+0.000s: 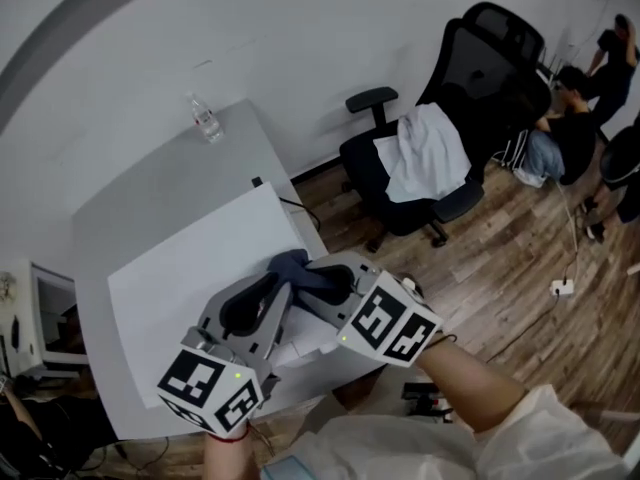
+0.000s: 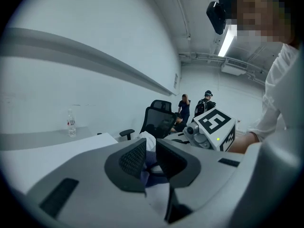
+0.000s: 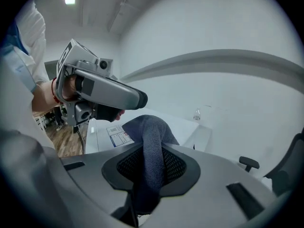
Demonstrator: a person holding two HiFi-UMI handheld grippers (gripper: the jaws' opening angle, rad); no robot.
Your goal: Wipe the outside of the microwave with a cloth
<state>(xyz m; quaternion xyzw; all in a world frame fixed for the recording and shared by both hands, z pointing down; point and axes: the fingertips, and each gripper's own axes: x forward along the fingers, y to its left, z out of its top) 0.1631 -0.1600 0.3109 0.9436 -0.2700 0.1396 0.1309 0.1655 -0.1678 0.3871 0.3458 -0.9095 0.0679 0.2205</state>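
- As the two grippers meet over the near right corner of the microwave (image 1: 190, 268), the right gripper (image 3: 152, 169) has the cloth (image 3: 151, 137) pinched between its mesh pads, jaws partly closed onto it.
- That cloth is dark blue-grey; it runs up through the jaws and bunches in a soft hump just past the fingertips, over the white top of the microwave.
- The left gripper (image 2: 151, 152) is right alongside, jaws drawn in to a narrow slit. Nothing is clamped there: the blue cloth shows low in the gap, beyond the pads.
- From the right gripper view, the left gripper's nose hangs just above the cloth hump, a little clear of it.
- The microwave itself is a plain white box on the grey table (image 1: 150, 183), and a printed label (image 3: 118, 137) lies on its top near the cloth.
- Well back on the table, near the wall, a clear water bottle (image 1: 206, 120) stands upright.
- Off to the right on the wooden floor (image 1: 500, 268) is a black office chair (image 1: 470, 78) with a white garment (image 1: 425, 153) draped over its seat.
- Beyond the chair, people (image 1: 570, 118) are gathered in the far corner.
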